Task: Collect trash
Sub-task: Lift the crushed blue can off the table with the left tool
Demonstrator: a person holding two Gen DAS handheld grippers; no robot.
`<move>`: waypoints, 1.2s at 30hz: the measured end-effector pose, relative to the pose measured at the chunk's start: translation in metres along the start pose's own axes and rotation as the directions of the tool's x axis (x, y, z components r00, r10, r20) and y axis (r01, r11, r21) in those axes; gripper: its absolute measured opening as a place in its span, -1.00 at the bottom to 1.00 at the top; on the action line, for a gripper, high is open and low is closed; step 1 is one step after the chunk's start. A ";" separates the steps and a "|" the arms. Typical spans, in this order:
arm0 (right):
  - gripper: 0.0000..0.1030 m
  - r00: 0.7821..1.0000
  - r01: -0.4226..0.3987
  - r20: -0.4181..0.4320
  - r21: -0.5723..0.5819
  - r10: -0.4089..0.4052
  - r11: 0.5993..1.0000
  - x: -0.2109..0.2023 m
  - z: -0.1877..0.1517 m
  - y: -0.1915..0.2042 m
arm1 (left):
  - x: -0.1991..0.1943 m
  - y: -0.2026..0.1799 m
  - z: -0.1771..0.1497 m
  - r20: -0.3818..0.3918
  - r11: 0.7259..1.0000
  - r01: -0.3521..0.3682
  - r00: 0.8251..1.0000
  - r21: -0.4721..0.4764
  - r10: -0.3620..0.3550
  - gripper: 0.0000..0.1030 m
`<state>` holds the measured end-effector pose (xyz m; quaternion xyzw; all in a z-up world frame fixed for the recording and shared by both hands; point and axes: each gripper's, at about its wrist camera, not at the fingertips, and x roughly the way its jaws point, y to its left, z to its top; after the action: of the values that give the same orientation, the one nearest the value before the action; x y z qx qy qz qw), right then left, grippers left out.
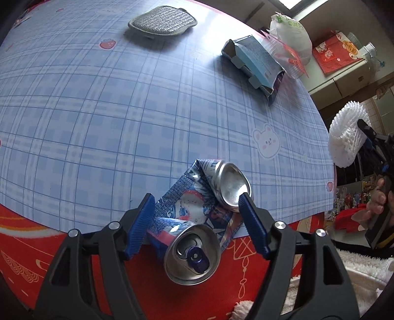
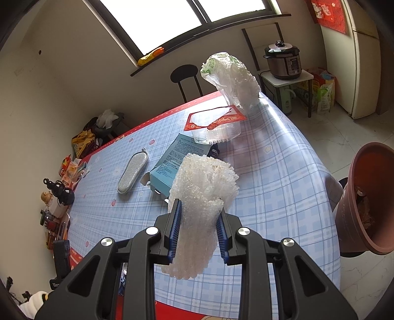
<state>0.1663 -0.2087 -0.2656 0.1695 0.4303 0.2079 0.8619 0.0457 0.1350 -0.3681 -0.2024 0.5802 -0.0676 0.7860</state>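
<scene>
A crushed blue and silver drink can (image 1: 197, 211) sits at the near edge of the table (image 1: 123, 123), its opened top jutting past the edge towards the camera. My left gripper (image 1: 197, 197) straddles it, and both blue pads touch its sides. My right gripper (image 2: 199, 206) is shut on a white foam fruit net (image 2: 204, 182), held up above the table. The same foam net (image 1: 344, 137) shows at the right of the left wrist view, with a hand (image 1: 376, 201) below it.
On the blue checked cloth lie an opened blue carton (image 1: 256, 64), a clear plastic tray with a red rim (image 2: 216, 128), a white plastic bag (image 2: 231, 78) and a grey scrubbing pad (image 1: 162, 22). A brown pot (image 2: 367, 197) stands off the table's right side.
</scene>
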 end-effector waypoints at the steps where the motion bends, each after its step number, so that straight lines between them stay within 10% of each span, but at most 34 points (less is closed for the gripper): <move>1: -0.46 1.000 0.000 -0.002 -0.002 0.000 1.000 0.000 0.000 -0.001 | 0.002 -0.004 -0.002 -0.011 0.999 -0.016 1.000 0.030 0.017 0.46; 5: -0.46 1.000 0.004 -0.001 0.006 -0.004 1.000 -0.003 -0.002 -0.007 | -0.005 -0.004 -0.011 -0.018 0.997 -0.058 0.998 0.054 0.059 0.52; 21: -0.46 0.999 -0.035 -0.033 -0.028 0.034 0.999 0.002 -0.001 -0.002 | -0.017 0.022 -0.042 0.046 0.929 0.003 0.999 -0.371 0.015 0.17; 36: -0.46 1.000 -0.018 -0.007 0.000 0.018 1.000 -0.022 0.003 -0.035 | 0.007 -0.027 -0.032 0.011 0.919 -0.334 0.939 -0.211 0.344 0.27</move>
<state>0.1639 -0.2497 -0.2659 0.1725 0.4316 0.2162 0.8586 0.0218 0.1001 -0.3716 -0.1808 0.5912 0.1348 0.7744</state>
